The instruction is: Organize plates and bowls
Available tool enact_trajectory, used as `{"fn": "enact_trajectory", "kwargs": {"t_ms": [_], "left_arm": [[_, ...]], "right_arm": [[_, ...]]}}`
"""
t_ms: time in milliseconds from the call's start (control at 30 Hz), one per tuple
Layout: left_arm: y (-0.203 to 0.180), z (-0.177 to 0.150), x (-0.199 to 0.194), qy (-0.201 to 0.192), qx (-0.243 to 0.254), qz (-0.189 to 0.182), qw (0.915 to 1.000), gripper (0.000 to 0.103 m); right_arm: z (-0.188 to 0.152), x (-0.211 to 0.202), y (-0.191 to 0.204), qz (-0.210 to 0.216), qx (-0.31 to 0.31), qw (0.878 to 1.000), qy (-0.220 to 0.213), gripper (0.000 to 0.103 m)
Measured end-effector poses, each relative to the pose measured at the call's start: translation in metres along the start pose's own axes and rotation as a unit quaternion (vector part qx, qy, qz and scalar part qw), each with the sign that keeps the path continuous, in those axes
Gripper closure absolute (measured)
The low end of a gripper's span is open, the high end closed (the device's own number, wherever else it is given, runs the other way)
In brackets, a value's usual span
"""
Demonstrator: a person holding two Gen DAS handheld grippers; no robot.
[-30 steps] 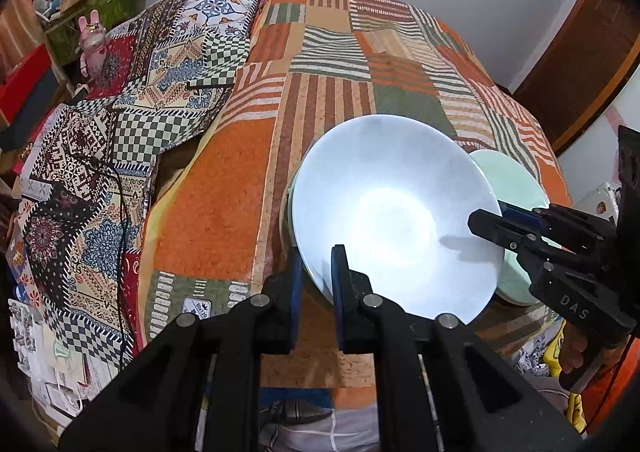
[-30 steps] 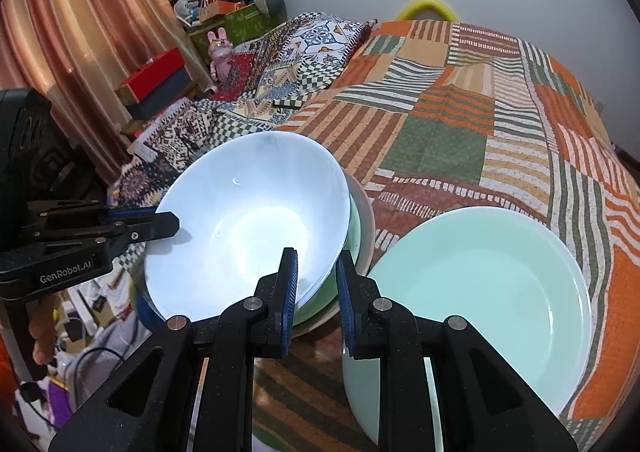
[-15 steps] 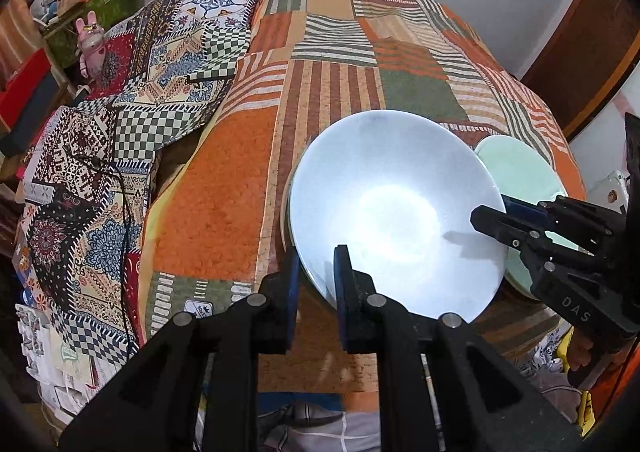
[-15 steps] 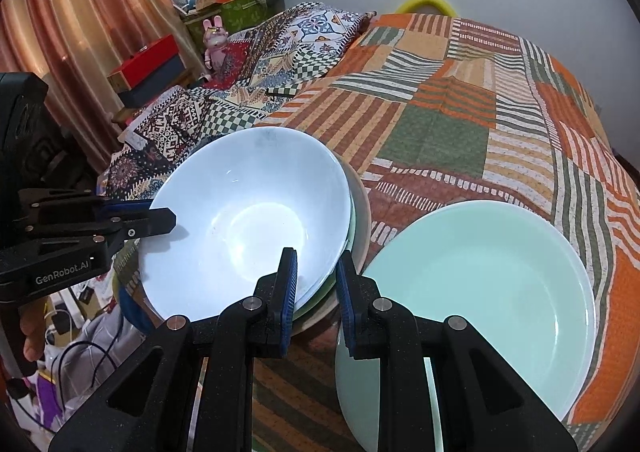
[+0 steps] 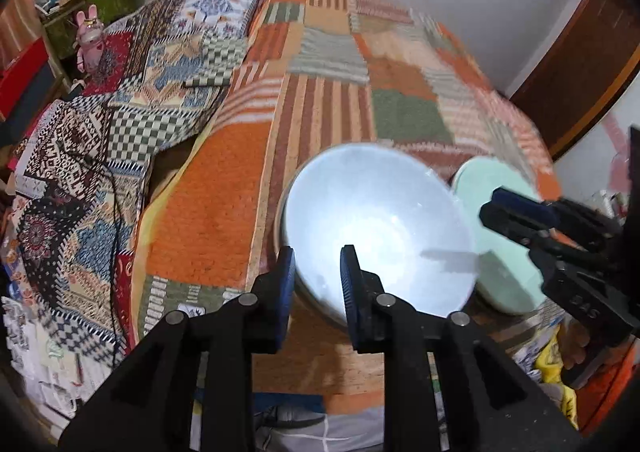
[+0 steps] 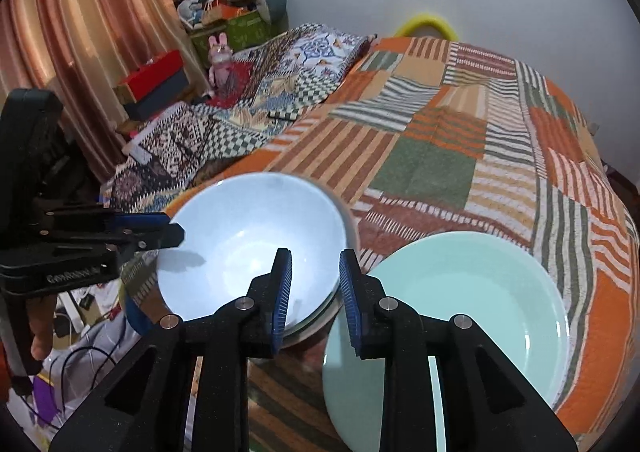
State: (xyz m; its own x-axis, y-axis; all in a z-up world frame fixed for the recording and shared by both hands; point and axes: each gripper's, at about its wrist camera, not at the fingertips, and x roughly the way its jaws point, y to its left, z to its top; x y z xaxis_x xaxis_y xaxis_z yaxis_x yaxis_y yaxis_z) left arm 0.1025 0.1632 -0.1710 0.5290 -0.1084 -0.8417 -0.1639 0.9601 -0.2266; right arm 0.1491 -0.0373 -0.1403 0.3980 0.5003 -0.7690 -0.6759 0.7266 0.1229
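Both claws, left gripper and right gripper, have just been opening off the white bowl, now nested on the stack at frame centre beside the green plate, presumably to keep bowls together.

Even indoor light is cast, glare is thrown off the white bowl, the quilt is smeared, probably by motion, and edges are bent and darkened by the fisheye.
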Motion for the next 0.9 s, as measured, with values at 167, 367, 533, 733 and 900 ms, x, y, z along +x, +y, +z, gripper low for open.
{"fn": "enact_trajectory", "kwargs": {"t_ms": [167,367,533,733,900], "left_arm": [[-0.004,0.003,-0.017,-0.027,0.005,-0.003,0.9996,0.078],[0.001,-0.003,-0.016,-0.029,0.008,-0.002,0.9995,0.074],[0.021,-0.007,-0.008,-0.024,-0.016,-0.012,0.9995,0.064],[0.038,-0.012,0.009,-0.001,-0.038,-0.032,0.9988,0.062],[0.041,-0.012,0.018,0.008,-0.041,-0.047,0.9980,0.059]], "right_arm": [[0.000,-0.001,-0.013,0.006,0.025,1.000,0.001,0.077],[-0.006,0.000,-0.021,0.012,0.047,0.999,0.008,0.071],[-0.011,0.007,-0.022,0.017,0.049,0.998,0.019,0.070],[-0.012,0.021,-0.021,0.024,0.050,0.998,0.036,0.070],[-0.013,0.030,-0.017,0.025,0.044,0.998,0.049,0.070]]}}
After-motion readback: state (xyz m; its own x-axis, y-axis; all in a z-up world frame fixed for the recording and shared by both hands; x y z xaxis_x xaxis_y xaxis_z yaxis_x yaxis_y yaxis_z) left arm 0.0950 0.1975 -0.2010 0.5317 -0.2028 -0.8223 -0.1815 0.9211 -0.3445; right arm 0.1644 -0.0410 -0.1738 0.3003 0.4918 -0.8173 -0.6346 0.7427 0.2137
